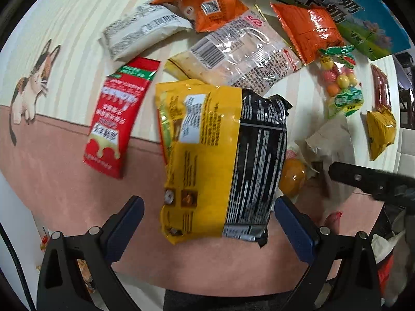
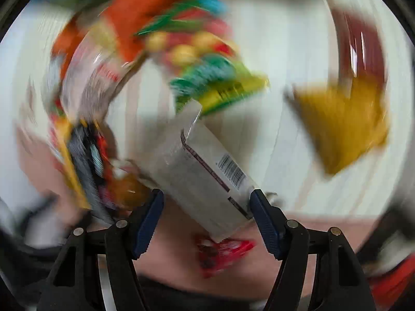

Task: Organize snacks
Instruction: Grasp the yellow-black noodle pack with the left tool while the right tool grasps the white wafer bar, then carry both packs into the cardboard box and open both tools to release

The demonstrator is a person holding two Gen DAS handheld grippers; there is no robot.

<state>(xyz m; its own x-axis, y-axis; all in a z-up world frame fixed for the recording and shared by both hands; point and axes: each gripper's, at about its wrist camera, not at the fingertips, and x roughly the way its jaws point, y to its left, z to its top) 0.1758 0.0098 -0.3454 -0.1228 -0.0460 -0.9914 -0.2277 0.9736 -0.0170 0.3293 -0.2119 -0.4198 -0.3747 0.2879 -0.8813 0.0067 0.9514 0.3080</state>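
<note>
Crinkly yellow-and-black foil packet (image 1: 220, 163) flat on the pink-and-cream mat (image 1: 64, 181), between the wide-open, empty left gripper (image 1: 207, 223); probably light, slippery, crushable, best pinched across its long edges; pale stiff-looking packet (image 2: 205, 176) between the right gripper (image 2: 206, 220) pads, seemingly clamped.

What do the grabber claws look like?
Both look alike. The left gripper has two black plastic arms with triangle-shaped holes and small round silver bolts. Its fingers wear dark blue ridged pads. The right gripper has the same black arms, silver bolts and blue ribbed pads. No cables or sleeves show clearly.
</note>
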